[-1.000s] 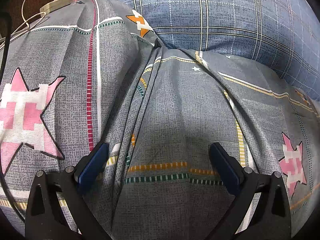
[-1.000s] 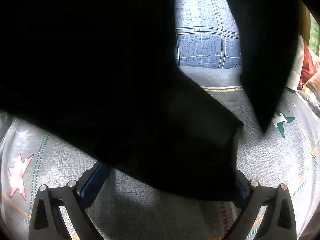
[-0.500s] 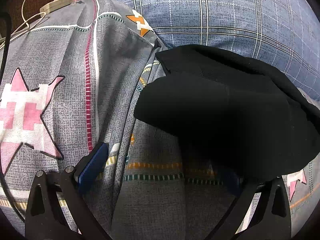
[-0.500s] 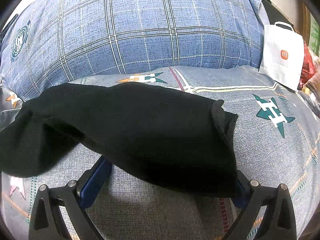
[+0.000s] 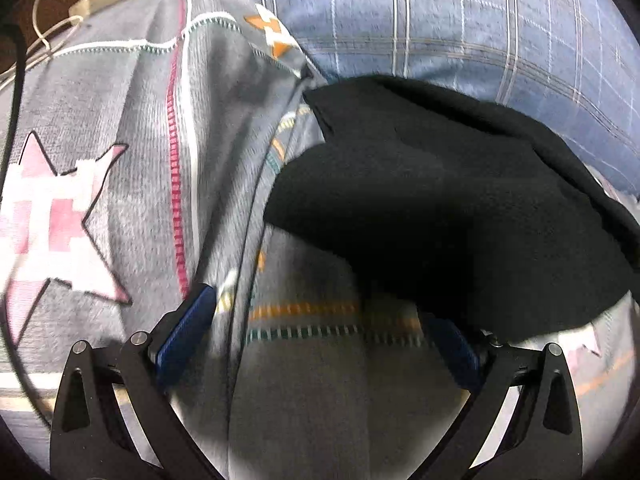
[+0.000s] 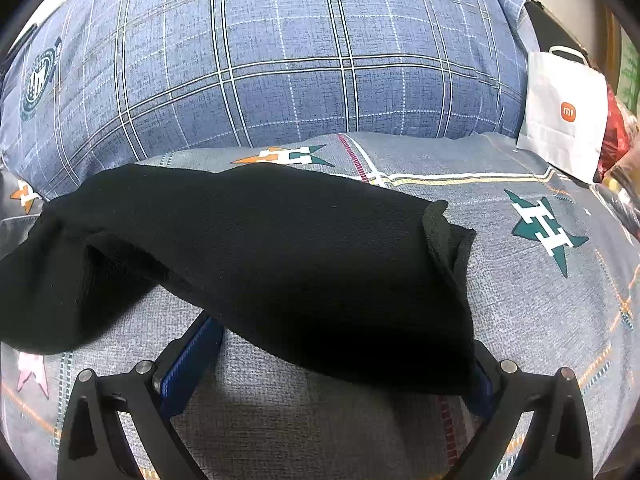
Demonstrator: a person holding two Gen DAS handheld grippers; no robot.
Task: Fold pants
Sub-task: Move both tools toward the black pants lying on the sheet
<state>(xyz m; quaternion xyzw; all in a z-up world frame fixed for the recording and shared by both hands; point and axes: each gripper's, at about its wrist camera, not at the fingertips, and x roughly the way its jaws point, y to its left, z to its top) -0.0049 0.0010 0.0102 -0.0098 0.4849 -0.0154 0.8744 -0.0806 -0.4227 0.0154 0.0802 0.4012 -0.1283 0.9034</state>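
1. The black pants (image 6: pixel 280 264) lie in a loose heap on the bed (image 6: pixel 520 320), which is covered by a grey sheet printed with stars and dashed lines.
2. In the right wrist view the pants stretch from the left edge of the frame to a rolled hem at the right, with their near edge draped over the tips of the right hand-held gripper (image 6: pixel 340 364).
3. The right hand-held gripper has its jaws spread wide; its left blue pad (image 6: pixel 188 364) is clear of the cloth, while the right pad is mostly hidden under the pants. Nothing is pinched between them.
4. In the left wrist view the pants (image 5: pixel 460 216) fill the right half of the frame, and their lower edge overlaps the right finger of the left hand-held gripper (image 5: pixel 320 340).
5. The left hand-held gripper is also spread wide, its left blue pad (image 5: pixel 184 332) resting over a crease in the sheet, with nothing gripped.
6. A blue plaid pillow (image 6: pixel 280 60) lies just behind the pants.
7. A white paper bag (image 6: pixel 560 112) stands at the far right of the bed.
8. A white cable (image 5: pixel 44 40) runs at the upper left of the left wrist view.
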